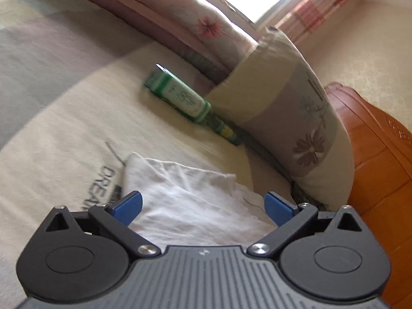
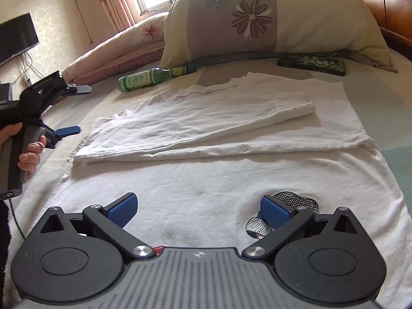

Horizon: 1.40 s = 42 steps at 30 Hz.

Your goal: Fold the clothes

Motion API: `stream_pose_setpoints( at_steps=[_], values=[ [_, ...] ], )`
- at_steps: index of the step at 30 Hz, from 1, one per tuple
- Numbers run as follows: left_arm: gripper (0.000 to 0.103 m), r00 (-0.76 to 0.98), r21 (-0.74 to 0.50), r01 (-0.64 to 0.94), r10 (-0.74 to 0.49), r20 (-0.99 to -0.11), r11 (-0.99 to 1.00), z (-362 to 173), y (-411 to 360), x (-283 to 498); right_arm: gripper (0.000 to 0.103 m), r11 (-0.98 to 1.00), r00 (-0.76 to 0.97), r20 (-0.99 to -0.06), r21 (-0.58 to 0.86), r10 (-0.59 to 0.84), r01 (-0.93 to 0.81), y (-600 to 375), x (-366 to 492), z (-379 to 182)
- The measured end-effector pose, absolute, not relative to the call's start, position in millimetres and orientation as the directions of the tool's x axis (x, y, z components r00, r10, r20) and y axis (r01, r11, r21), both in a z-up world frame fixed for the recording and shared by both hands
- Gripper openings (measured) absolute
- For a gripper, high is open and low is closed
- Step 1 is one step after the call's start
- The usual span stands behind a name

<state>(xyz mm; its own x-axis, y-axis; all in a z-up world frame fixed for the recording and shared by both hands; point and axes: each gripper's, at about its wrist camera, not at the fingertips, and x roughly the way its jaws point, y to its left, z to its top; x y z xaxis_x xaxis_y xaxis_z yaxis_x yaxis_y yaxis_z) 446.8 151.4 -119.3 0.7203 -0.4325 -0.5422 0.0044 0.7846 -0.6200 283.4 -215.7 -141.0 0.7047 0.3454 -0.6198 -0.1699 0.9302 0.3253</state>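
Note:
A white T-shirt (image 2: 206,180) lies spread on the bed, its far part folded over into a long flap (image 2: 195,123). A dark netted print (image 2: 296,200) shows on the near part. My right gripper (image 2: 198,209) hovers open just above the shirt's near half, nothing between its fingers. My left gripper (image 2: 73,109) is at the shirt's left edge, held by a hand (image 2: 31,152), and it stands open and empty. In the left wrist view the left gripper (image 1: 203,207) hangs over a corner of the white shirt (image 1: 185,193).
A green bottle (image 2: 149,78) lies just beyond the shirt, by a flowered pillow (image 2: 257,18). A phone in a dark case (image 2: 311,64) rests under the pillow's edge. A pink folded quilt (image 2: 123,49) sits far left. A wooden headboard (image 1: 381,159) bounds the bed.

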Motion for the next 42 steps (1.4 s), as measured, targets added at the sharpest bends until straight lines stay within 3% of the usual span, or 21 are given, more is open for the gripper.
stream_pose_setpoints(
  at_steps=[3,10,15,18,21,28,32,38,42],
  values=[
    [0.099,0.672,-0.557,-0.043,-0.388,-0.63,0.829,-138,146,475,0.103,0.927,0.699,-0.622,0.337,0.352,-0.166,-222,283,-142],
    [0.099,0.743,-0.427,-0.111,-0.211,-0.636,0.897,-123,158,479,0.103,0.912,0.699,-0.617,0.39,0.361,-0.127,-239,283,-141],
    [0.1,0.726,-0.477,-0.049,-0.297,-0.62,0.878,-125,152,483,0.103,0.91,0.699,-0.617,0.396,0.361,-0.12,-239,284,-141],
    [0.094,0.678,-0.421,-0.122,-0.234,-0.696,0.899,-126,152,492,0.103,0.914,0.702,-0.617,0.388,0.355,-0.121,-238,284,-142],
    [0.096,0.676,-0.341,-0.112,-0.18,-0.715,0.933,-93,144,483,0.103,0.91,0.703,-0.615,0.399,0.358,-0.115,-240,285,-142],
    [0.099,0.626,-0.287,0.053,-0.256,-0.736,0.956,-14,104,445,0.103,0.885,0.696,-0.605,0.456,0.386,-0.094,-247,287,-142],
    [0.099,0.578,-0.334,0.06,-0.306,-0.757,0.941,-40,85,426,0.103,0.883,0.696,-0.603,0.461,0.389,-0.094,-248,286,-143],
    [0.096,0.527,-0.37,-0.106,-0.263,-0.808,0.923,-114,102,402,0.103,0.872,0.694,-0.601,0.484,0.396,-0.079,-260,281,-143],
    [0.096,0.586,-0.338,-0.09,-0.225,-0.778,0.937,-92,93,381,0.103,0.849,0.691,-0.592,0.525,0.414,-0.059,-270,281,-144]
  ],
)
